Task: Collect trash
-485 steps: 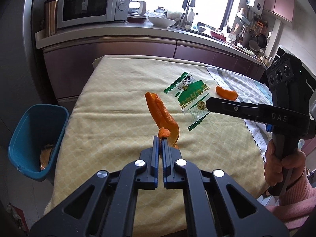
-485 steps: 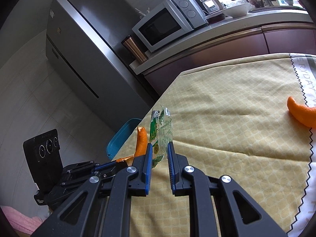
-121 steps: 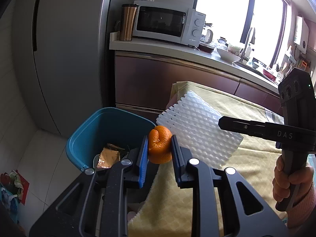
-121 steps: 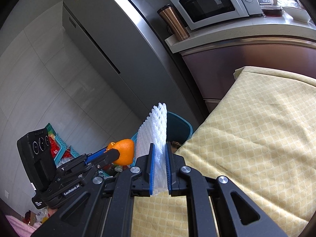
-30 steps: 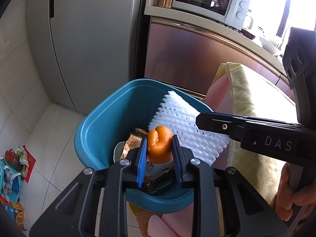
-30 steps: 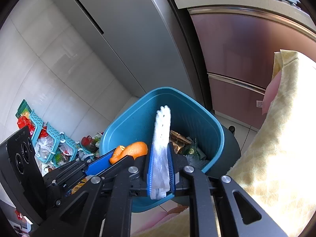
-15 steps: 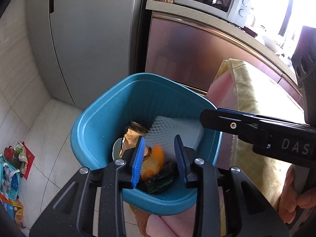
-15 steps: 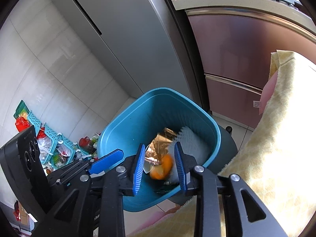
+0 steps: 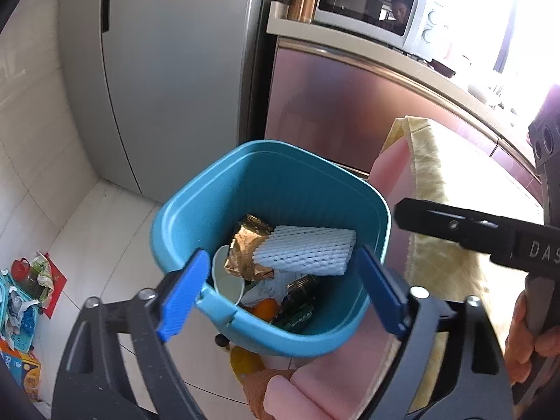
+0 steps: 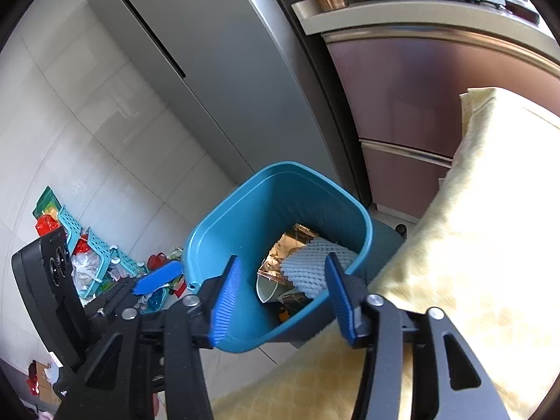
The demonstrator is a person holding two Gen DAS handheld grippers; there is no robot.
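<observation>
We hold our left gripper (image 9: 280,294) over the blue bin (image 9: 182,217) beside the table, its jaws just opened wide with nothing between them. In the bin lie a gold wrapper (image 9: 250,241), the white foam net (image 9: 308,250) to its right, and the orange peel (image 9: 265,306) nearer us. Our right gripper (image 10: 283,299), over the bin's near right rim, has also just been opening and stands spread and empty, the yellow cloth (image 10: 490,210) to its right.
</observation>
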